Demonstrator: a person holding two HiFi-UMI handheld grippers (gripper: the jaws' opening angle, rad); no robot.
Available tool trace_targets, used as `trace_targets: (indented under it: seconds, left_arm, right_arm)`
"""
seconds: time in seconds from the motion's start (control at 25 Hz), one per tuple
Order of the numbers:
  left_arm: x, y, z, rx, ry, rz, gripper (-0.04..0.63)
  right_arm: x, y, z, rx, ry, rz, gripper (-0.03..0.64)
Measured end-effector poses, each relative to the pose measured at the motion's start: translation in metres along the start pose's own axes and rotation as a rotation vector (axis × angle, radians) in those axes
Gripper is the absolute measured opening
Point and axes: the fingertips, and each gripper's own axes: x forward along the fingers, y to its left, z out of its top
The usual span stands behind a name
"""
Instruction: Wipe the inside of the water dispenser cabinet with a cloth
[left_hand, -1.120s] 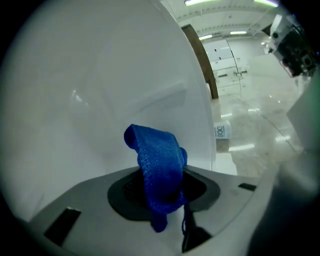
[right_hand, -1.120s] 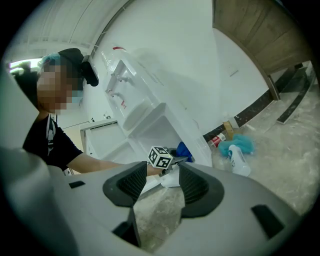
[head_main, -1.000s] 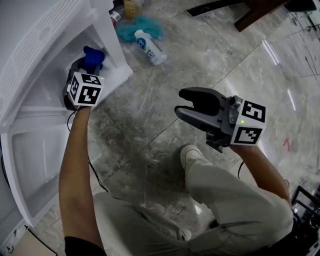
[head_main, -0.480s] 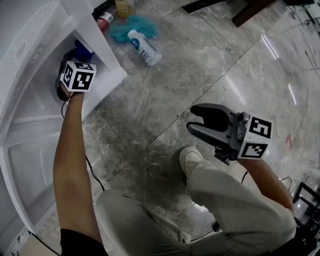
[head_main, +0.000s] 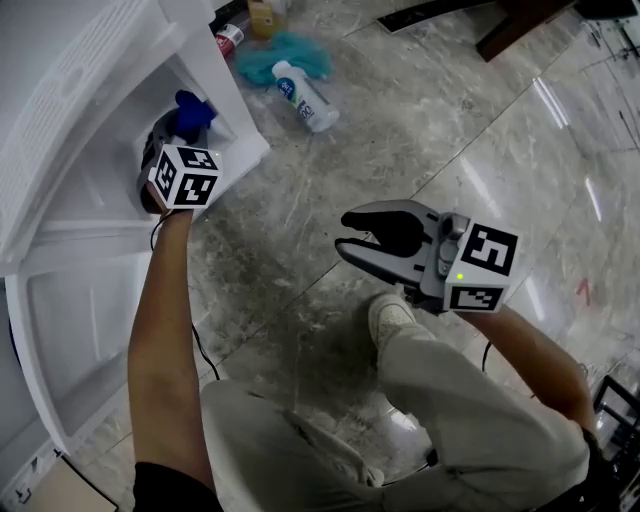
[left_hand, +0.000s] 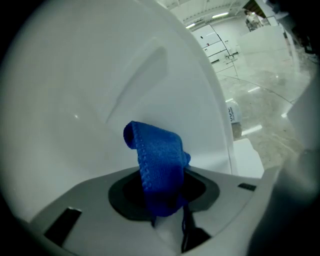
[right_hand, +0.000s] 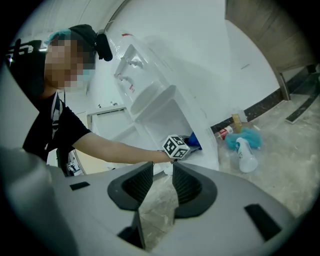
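Note:
My left gripper (head_main: 176, 132) reaches into the open white water dispenser cabinet (head_main: 90, 120) and is shut on a blue cloth (head_main: 192, 108). In the left gripper view the cloth (left_hand: 157, 155) stands up from between the jaws of the left gripper (left_hand: 161, 192), close to the cabinet's white inner wall (left_hand: 100, 85). My right gripper (head_main: 347, 241) hangs over the marble floor, apart from the cabinet. Its jaws have just been closing. A narrow gap remains in the right gripper (right_hand: 162, 172), with nothing in it.
On the floor past the cabinet lie a white bottle (head_main: 305, 95), a teal cloth (head_main: 290, 55), a red can (head_main: 228, 38) and a yellowish box (head_main: 262, 15). The cabinet door (head_main: 60, 320) stands open at the lower left. The person's shoe (head_main: 395, 315) is under the right gripper.
The right gripper's jaws have narrowed and it has shifted left in the picture. The left gripper with the blue cloth went deeper into the cabinet, then drew back a little.

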Motion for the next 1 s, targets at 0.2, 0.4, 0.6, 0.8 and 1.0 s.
trace_targets:
  seconds: [0.2, 0.4, 0.6, 0.8, 1.0]
  left_arm:
    - [0.006, 0.005, 0.001, 0.060, 0.039, 0.005, 0.141]
    - [0.029, 0.026, -0.007, 0.109, 0.112, 0.027, 0.141]
    - [0.033, 0.033, -0.004, 0.066, 0.129, -0.018, 0.141]
    - [0.007, 0.003, -0.004, -0.006, 0.033, -0.021, 0.141]
    - [-0.018, 0.004, 0.007, 0.114, -0.006, 0.001, 0.143]
  right_arm:
    - [0.019, 0.003, 0.015, -0.072, 0.011, 0.036, 0.081]
    - [0.018, 0.003, 0.012, -0.061, 0.014, 0.038, 0.074]
    - [0.015, 0.000, 0.009, -0.045, 0.014, 0.025, 0.069]
    - [0.022, 0.000, 0.008, -0.046, -0.001, 0.010, 0.069]
    - [0.031, -0.022, 0.018, -0.069, -0.032, -0.096, 0.069]
